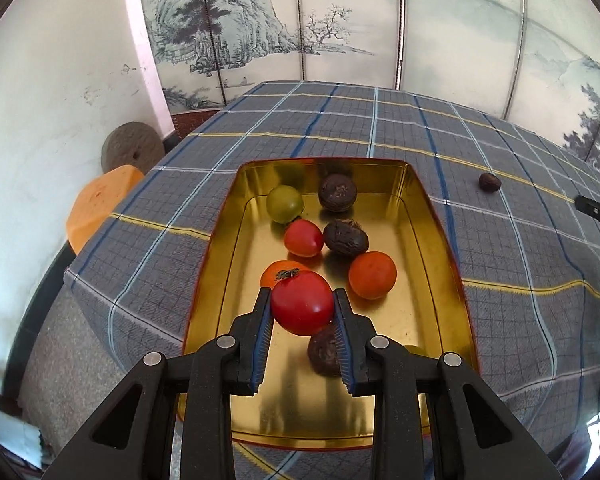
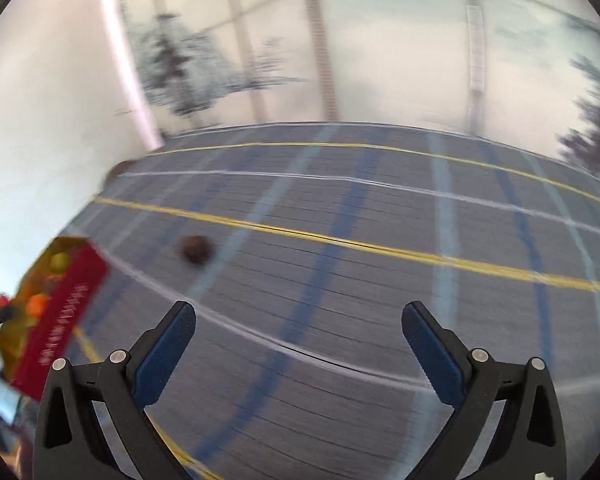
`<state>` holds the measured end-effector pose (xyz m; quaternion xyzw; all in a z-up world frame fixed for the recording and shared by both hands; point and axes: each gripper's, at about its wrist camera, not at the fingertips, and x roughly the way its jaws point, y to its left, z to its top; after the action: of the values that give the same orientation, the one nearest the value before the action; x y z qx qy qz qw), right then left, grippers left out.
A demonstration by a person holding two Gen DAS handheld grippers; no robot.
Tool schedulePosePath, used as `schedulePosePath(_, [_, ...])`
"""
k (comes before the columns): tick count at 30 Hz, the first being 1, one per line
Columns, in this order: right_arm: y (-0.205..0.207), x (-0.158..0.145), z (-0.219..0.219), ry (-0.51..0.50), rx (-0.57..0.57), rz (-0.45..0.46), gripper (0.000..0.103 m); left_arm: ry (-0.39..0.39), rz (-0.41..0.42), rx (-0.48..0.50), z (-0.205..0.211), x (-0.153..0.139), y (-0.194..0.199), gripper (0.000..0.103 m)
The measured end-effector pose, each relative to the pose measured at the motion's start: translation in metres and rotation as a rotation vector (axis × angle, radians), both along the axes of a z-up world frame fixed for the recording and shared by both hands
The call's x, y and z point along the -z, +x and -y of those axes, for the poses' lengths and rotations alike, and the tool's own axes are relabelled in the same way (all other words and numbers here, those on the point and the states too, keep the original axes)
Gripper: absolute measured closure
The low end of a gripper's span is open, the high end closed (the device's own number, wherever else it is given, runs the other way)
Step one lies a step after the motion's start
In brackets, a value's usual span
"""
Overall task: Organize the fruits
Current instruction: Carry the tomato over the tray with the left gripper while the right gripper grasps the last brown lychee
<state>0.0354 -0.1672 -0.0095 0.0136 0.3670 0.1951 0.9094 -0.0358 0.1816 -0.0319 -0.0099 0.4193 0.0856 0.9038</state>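
My left gripper (image 1: 302,304) is shut on a red tomato (image 1: 300,304) and holds it above the gold tin (image 1: 436,248). In the tin lie a green fruit (image 1: 284,203), a smaller red tomato (image 1: 303,237), orange fruits (image 1: 372,274), and dark wrinkled fruits (image 1: 337,192), one under the gripper (image 1: 325,354). One dark fruit (image 1: 489,181) lies alone on the plaid cloth to the right; it also shows in the right wrist view (image 2: 196,249). My right gripper (image 2: 299,324) is open and empty above the cloth, right of the tin (image 2: 60,312).
The plaid tablecloth (image 1: 340,120) covers the table, whose left edge drops off beside an orange stool (image 1: 96,208) and a round stone (image 1: 132,152). A painted screen (image 1: 340,20) stands behind. The right wrist view is motion-blurred.
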Motion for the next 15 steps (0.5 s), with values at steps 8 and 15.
schedulePosePath(8, [0.045, 0.015, -0.079, -0.056, -0.18, -0.042, 0.02, -0.041, 0.019, 0.012, 0.0, -0.009, 0.003, 0.073])
schedulePosePath(15, [0.073, 0.03, -0.121, -0.114, -0.239, -0.056, 0.028, -0.053, 0.021, 0.022, 0.002, -0.013, 0.009, 0.073])
